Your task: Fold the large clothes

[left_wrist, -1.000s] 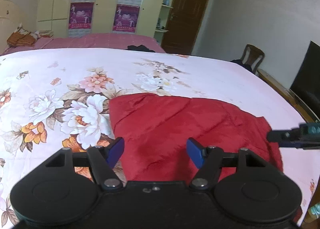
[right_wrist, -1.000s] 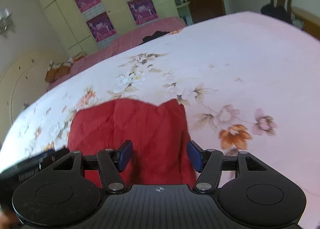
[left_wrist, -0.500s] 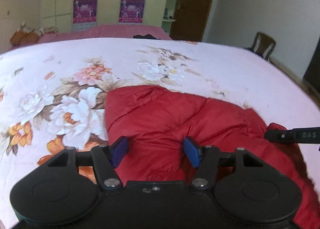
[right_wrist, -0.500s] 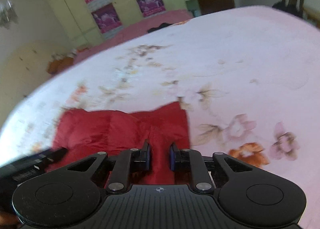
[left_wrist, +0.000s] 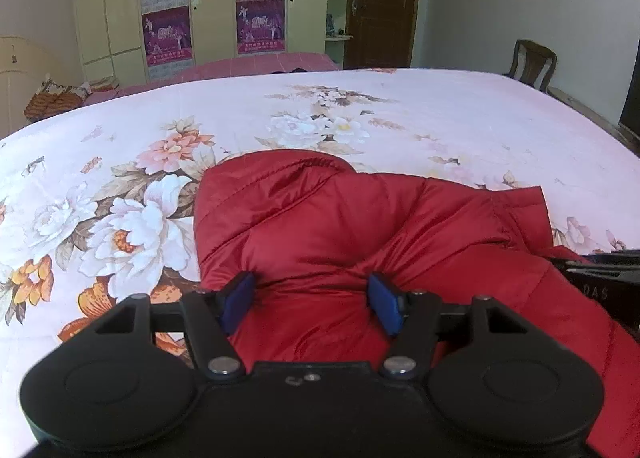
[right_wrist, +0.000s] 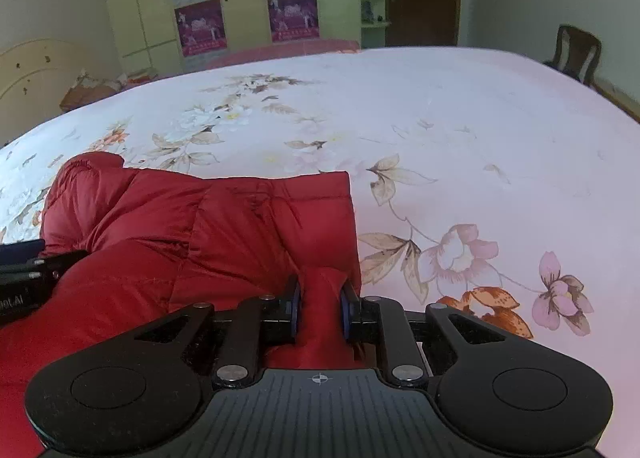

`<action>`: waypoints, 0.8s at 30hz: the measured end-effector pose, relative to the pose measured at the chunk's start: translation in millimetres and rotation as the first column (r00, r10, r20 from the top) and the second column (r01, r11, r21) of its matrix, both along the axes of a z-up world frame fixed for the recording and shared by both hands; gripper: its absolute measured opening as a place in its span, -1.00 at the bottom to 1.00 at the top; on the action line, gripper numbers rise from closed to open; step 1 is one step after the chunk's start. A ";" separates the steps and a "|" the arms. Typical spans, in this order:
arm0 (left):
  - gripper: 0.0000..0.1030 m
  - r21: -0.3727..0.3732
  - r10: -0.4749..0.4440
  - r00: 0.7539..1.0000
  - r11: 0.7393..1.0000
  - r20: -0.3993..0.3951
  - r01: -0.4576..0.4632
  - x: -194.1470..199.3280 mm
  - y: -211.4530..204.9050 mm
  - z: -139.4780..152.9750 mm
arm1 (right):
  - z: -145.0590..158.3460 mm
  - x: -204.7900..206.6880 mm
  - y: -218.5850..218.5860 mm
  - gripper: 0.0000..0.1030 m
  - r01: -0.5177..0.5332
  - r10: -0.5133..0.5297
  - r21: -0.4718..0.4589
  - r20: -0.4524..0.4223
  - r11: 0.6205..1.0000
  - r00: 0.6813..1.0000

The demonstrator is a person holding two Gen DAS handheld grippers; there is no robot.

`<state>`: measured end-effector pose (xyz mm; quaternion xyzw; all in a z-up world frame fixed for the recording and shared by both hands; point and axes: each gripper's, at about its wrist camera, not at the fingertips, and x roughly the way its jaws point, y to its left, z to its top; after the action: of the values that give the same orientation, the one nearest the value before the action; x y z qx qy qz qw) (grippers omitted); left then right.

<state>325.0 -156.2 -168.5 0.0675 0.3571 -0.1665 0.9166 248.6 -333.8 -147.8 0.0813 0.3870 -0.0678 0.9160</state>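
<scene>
Right hand-held gripper (right_wrist: 320,314): jaws drawn close together, blue pads (right_wrist: 295,312) clamped on a bunched ridge of the red padded jacket (right_wrist: 224,242). The pinched fold stands up between the pads, and fabric also spills under the gripper body toward the camera. The grip sits at the jacket's right edge. Just right of the gripper the floral bedsheet (right_wrist: 460,146) lies bare, with a pink blossom and orange petals printed close by.

Left hand-held gripper (left_wrist: 314,302): jaws about half open, and they widened a little in the last moment. Both blue pads (left_wrist: 238,300) dent the puffy fabric of the jacket (left_wrist: 360,226), with a wide mound of it bulging between them. The pads press into the cloth on either side, a broad grasp rather than a tight pinch. To its left, large white and orange flowers on the bedsheet (left_wrist: 120,218).

The jacket lies rumpled on the bed, ahead of and between the two grippers. Its far edge is humped at the left and flat and straight at the right.

Each camera catches the other gripper's black frame at the picture's side edge, resting against the red cloth.

Beyond the bed: wardrobe doors (left_wrist: 208,18) with purple posters, a dark brown door (left_wrist: 384,2), a wooden chair (left_wrist: 532,62) at far right.
</scene>
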 end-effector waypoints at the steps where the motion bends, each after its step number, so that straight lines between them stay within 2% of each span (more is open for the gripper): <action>1: 0.25 0.005 0.000 1.000 1.000 -0.010 0.000 0.7 0.1 1.9 | 2.4 1.3 -1.1 -0.66 -0.010 0.010 0.002 -0.012 1.000 1.000; 6: 0.32 -0.016 0.021 0.998 1.000 -0.066 -0.022 5.2 8.3 14.9 | 21.7 4.0 -9.7 -0.58 -0.030 0.031 0.038 -0.039 0.999 0.999; 11: 0.36 -0.040 0.021 0.998 0.999 -0.060 -0.023 -6.2 17.3 29.4 | 41.1 -11.4 -16.2 -0.53 -0.006 0.007 0.088 -0.009 0.996 1.000; 13: 0.39 -0.049 0.008 0.998 0.999 -0.054 -0.011 -12.0 18.3 35.5 | 48.2 -18.4 -17.8 -0.32 0.008 -0.008 0.110 0.000 0.994 1.000; 14: 0.40 -0.058 -0.002 0.999 0.998 -0.052 -0.001 -16.7 19.5 39.3 | 52.0 -22.1 -17.8 0.04 0.010 -0.011 0.113 0.007 0.994 1.000; 15: 0.41 -0.060 -0.008 0.999 0.998 -0.048 0.005 -20.9 19.7 43.1 | 55.7 -26.4 -17.4 0.28 0.009 -0.011 0.114 0.017 0.993 1.000; 19: 0.43 -0.080 -0.046 0.998 0.996 -0.040 0.043 -40.3 22.8 55.1 | 68.7 -45.2 -15.4 0.28 0.005 -0.010 0.142 0.038 0.990 0.999; 24: 0.44 -0.077 -0.111 0.993 0.991 -0.049 0.107 -72.5 24.8 55.3 | 72.0 -71.0 -10.2 0.27 0.002 -0.005 0.173 0.017 0.985 1.000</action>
<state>252.5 -131.4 -113.2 0.0482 0.3706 -0.2312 0.8982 177.7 -344.0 -75.8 0.1616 0.3834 -0.0351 0.9087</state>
